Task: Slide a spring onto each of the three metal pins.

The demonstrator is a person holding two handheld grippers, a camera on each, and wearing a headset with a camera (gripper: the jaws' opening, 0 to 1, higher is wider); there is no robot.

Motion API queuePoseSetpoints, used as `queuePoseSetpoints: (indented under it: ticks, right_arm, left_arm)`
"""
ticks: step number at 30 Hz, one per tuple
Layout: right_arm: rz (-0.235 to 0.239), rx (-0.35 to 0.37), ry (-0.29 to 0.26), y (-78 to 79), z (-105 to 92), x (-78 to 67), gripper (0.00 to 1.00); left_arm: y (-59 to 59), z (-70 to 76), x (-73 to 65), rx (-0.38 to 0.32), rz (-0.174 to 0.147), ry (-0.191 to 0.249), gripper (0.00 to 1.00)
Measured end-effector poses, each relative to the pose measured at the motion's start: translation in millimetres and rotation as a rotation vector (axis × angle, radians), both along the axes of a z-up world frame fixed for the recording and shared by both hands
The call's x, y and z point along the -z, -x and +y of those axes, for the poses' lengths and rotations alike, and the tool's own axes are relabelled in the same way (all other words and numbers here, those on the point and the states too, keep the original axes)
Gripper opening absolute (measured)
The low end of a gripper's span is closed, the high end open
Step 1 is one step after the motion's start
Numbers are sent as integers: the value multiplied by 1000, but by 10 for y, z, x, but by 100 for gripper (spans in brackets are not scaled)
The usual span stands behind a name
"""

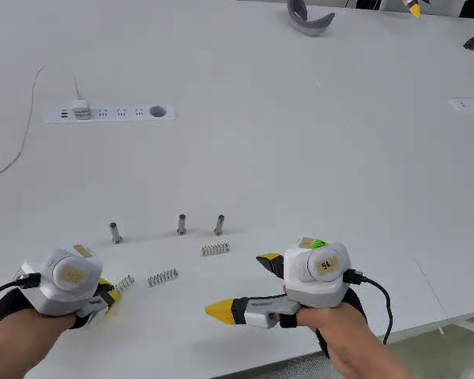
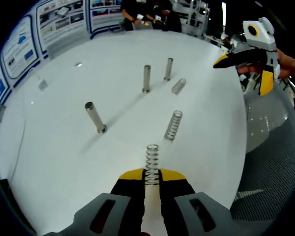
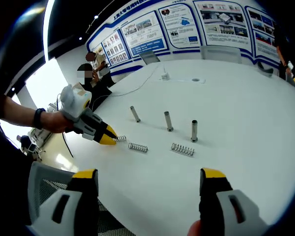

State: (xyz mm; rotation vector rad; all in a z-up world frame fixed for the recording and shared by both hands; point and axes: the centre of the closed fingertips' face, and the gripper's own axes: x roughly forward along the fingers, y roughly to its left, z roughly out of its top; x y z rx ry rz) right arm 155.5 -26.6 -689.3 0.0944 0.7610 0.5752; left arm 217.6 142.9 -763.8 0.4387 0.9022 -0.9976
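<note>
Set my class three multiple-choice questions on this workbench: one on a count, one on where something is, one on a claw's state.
1. How many metal pins stand without a spring?
A. One. B. Two. C. Three.
2. Where is the leftmost spring?
A. On a pin. B. Between the left claw's tips. C. Leaning on a pin.
3. The right claw is:
A. open and empty. B. shut on a spring. C. shut on a pin.

Key:
1 C: all three pins are bare, and the springs lie on the table.
2 B: the left gripper view shows its coils between the yellow tips.
3 A: its tips stand far apart with nothing between them.
</note>
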Motion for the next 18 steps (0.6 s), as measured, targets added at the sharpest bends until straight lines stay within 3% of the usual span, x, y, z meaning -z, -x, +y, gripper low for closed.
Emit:
queuePoseSetpoints:
  ticks: [18]
  right_arm:
    - [-3,-4,-4,-37,-16,-41,85]
  left_arm:
    - [-5,-191,-343,27,-48,47,10]
